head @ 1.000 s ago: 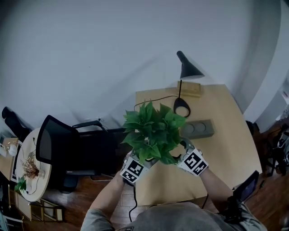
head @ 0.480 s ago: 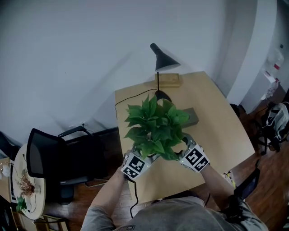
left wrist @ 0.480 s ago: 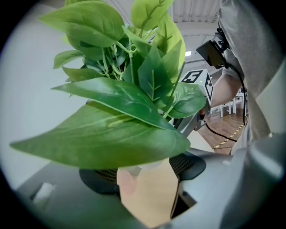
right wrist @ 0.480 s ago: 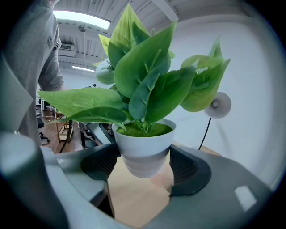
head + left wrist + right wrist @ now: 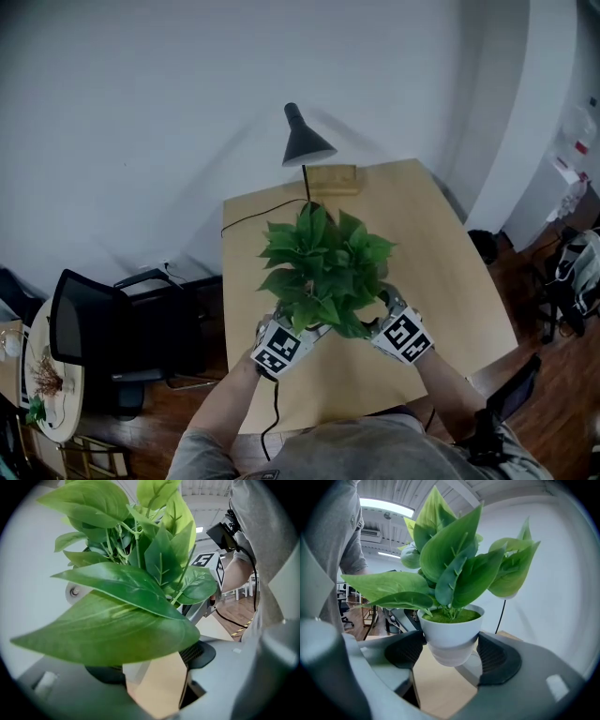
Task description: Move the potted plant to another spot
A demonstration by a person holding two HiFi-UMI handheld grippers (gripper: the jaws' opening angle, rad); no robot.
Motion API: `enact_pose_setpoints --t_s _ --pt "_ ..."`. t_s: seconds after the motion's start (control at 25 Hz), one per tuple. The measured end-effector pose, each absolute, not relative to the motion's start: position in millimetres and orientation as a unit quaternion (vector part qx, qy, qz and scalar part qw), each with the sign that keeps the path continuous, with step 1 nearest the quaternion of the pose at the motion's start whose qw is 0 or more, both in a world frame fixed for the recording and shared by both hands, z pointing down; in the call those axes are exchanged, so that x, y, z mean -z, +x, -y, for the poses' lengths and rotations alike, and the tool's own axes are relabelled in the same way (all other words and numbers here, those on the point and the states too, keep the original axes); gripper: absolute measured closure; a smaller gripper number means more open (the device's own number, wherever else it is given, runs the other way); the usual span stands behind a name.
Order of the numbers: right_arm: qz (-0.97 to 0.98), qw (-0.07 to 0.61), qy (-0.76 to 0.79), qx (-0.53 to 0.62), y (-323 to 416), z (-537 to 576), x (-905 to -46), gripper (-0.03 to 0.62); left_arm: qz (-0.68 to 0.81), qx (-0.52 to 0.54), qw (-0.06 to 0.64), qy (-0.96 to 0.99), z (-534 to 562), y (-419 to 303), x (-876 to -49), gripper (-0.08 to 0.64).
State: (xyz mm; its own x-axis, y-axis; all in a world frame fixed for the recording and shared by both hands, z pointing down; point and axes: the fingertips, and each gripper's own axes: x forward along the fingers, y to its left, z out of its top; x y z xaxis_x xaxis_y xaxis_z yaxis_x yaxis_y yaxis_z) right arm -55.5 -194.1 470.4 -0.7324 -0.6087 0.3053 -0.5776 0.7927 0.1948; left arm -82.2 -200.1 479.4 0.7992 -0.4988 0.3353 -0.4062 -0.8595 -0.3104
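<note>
A black lamp [image 5: 305, 142] stands on the wooden table [image 5: 441, 262].

I log: potted plant [image 5: 323, 272] leaves bright green with paler veins; pot [image 5: 451, 634] plain white, moss-green top. Left gripper [image 5: 154, 670] and right gripper [image 5: 451, 656] grey, pads black and ribbed; cubes carry black-and-white squares. Table [image 5: 450, 262] pale tan wood. Far lamp [image 5: 302, 141] black. Left chair [image 5: 84, 323] black. Wall [image 5: 141, 112] flat grey-white.

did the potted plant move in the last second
Yes, rightward: the potted plant sat left of the lamp base, and now hides it.
</note>
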Motion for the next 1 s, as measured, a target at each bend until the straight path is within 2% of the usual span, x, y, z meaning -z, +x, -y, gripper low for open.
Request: enact_pose_setpoints --t_s 0.36,1.0 --pt "0.948 0.164 0.269 0.043 109 210 -476 0.218 -0.293 0.223 0.097 -0.925 212 81 -484 0.229" --pt "0.948 0.168 0.268 0.030 116 205 -474 0.219 -0.288 0.228 0.086 -0.926 207 88 -482 0.229"
